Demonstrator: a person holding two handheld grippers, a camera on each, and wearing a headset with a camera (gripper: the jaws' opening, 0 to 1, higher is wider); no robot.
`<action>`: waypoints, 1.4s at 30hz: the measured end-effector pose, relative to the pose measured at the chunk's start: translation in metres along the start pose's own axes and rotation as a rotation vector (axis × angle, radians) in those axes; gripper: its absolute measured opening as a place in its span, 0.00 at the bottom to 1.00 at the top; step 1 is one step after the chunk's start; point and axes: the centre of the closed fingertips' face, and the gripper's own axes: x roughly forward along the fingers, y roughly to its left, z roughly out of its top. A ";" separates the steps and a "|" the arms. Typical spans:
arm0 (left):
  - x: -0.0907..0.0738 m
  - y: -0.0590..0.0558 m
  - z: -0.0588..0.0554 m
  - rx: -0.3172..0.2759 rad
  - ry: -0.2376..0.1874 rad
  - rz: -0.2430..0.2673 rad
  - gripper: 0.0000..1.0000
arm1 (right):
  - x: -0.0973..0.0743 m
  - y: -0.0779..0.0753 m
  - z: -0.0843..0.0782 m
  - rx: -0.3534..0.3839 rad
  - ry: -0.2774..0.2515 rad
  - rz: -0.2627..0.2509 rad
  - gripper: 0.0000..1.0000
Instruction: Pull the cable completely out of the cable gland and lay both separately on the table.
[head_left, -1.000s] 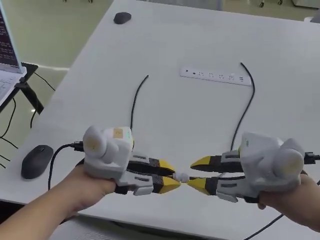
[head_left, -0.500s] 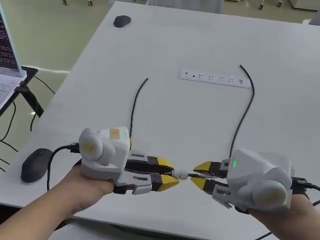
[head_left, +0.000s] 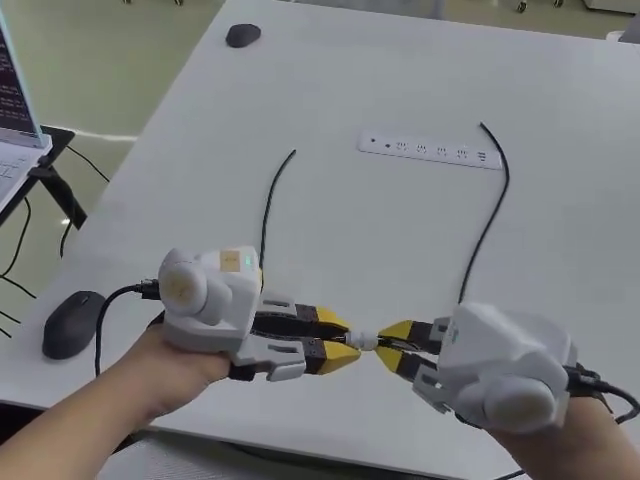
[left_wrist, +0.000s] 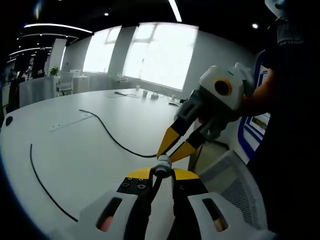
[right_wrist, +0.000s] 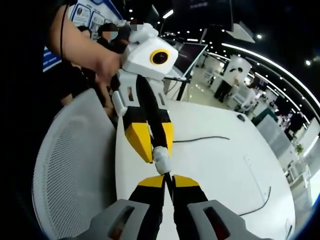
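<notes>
Above the counter's (head_left: 380, 230) near edge, the left gripper (head_left: 345, 347) pinches the cable gland (head_left: 366, 341) in its jaws. The right gripper (head_left: 388, 340) is tip to tip with it, jaws pressed on the cable (head_left: 488, 232) at the gland's 3 o'clock side. The axis runs 9-to-3, so the pull likely goes toward 3.

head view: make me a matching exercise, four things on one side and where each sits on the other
Things:
1 cable gland
2 power strip
3 far mouse
4 near mouse

Places:
A by the left edge of the table, next to the person's left hand
B between the tips of the left gripper and the right gripper
C at the table's far end
D flat mid-table, beyond both grippers

Pairs: 1-B, 2-D, 3-C, 4-A
</notes>
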 end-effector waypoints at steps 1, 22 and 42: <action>0.000 0.000 0.000 -0.003 0.003 0.001 0.14 | 0.000 0.000 0.000 -0.001 0.002 0.001 0.00; 0.003 0.006 -0.002 0.003 0.010 0.029 0.14 | 0.003 -0.004 -0.006 0.058 -0.004 0.001 0.00; 0.002 0.009 0.000 -0.022 -0.003 0.043 0.14 | 0.001 -0.013 -0.020 0.169 -0.003 -0.039 0.00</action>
